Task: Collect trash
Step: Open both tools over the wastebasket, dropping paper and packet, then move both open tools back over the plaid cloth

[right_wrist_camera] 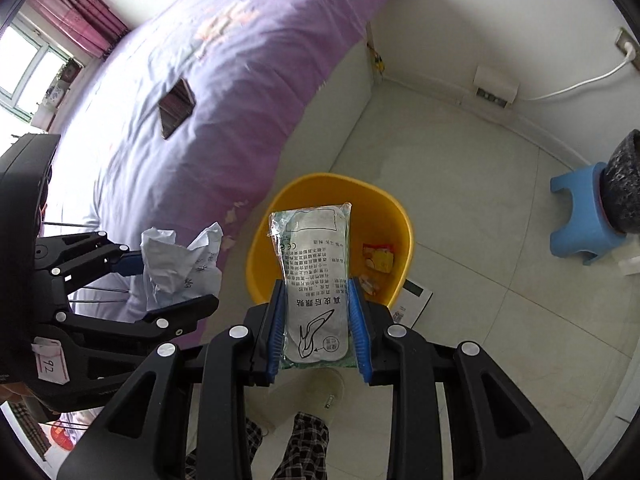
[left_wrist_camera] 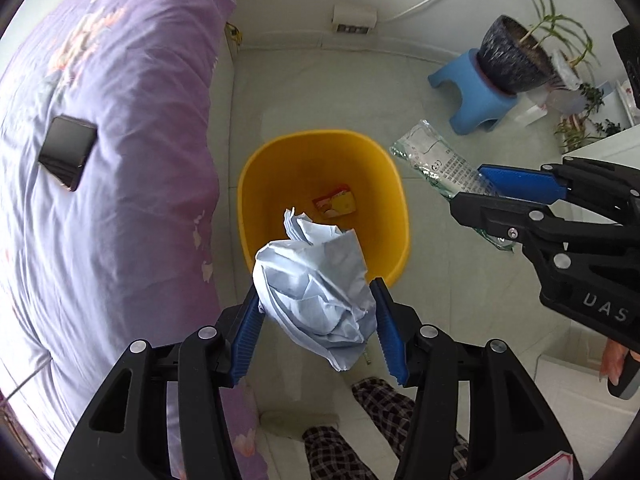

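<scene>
A yellow bin (left_wrist_camera: 256, 168) stands on the floor beside the bed; it also shows in the right wrist view (right_wrist_camera: 400, 216). A red-yellow wrapper (left_wrist_camera: 335, 203) lies inside it. My left gripper (left_wrist_camera: 318, 320) is shut on a crumpled pale-blue paper ball (left_wrist_camera: 320, 292), held above the bin's near rim. My right gripper (right_wrist_camera: 318, 322) is shut on a clear plastic packet with printed text (right_wrist_camera: 314, 272), held over the bin. The packet (left_wrist_camera: 436, 160) and the right gripper (left_wrist_camera: 472, 188) show in the left wrist view, to the right of the bin.
A bed with a purple cover (left_wrist_camera: 120, 160) fills the left, with a dark phone (left_wrist_camera: 68, 152) on it. A blue stool (left_wrist_camera: 468, 92) bears a dark plant pot (left_wrist_camera: 512, 56) at the far right. A leaflet (right_wrist_camera: 416, 300) lies by the bin. My legs (left_wrist_camera: 380, 420) are below.
</scene>
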A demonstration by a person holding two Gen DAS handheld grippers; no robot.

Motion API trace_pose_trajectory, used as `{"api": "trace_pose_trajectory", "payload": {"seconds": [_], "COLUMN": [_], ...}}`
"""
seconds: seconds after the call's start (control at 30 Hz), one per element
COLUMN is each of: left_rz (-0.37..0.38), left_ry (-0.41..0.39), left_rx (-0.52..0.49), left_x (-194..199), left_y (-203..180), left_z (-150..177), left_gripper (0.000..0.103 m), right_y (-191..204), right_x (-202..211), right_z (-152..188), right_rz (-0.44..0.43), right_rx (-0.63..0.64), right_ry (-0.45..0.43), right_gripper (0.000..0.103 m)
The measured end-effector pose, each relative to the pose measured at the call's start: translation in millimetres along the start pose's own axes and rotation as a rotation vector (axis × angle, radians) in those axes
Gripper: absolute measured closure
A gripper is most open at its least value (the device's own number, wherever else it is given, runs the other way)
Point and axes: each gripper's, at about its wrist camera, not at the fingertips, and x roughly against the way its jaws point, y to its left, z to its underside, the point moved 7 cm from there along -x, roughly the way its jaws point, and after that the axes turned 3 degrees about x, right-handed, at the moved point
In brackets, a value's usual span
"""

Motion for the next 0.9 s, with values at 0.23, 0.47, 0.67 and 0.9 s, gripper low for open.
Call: {"api": "trace_pose_trajectory", "payload": {"seconds": [0.23,0.47,0.67,0.9], "left_rz": [-0.01,-0.016,-0.012,0.006], "left_ry": [0.003,-0.001,-0.034,-0.1], "left_rx": [0.009,0.012,0.03,0.057], "left_x": [-10.9,-9.0,17.1,64.2], "left_y": [-3.4,2.7,6.5,9.3], "left_z": [-9.2,-10.8,-5.2,2.3], "left_gripper": [0.035,0.036,0.036,0.036], "right_y": [-11.6,-17.9,-3.8,23.5], "right_x": [-11.2,3.9,29.9,78.9], "right_z": [-8.9,-15.6,-16.2,-14.4], "right_rz": [0.012,0.013,0.018,0.026], "right_rx": [-0.026,-0.048,-0.04,0.004], "right_ry": [-0.008,-0.037,-0.067,-0.129], "right_gripper": [0.048,0.048,0.048,0.048]}}
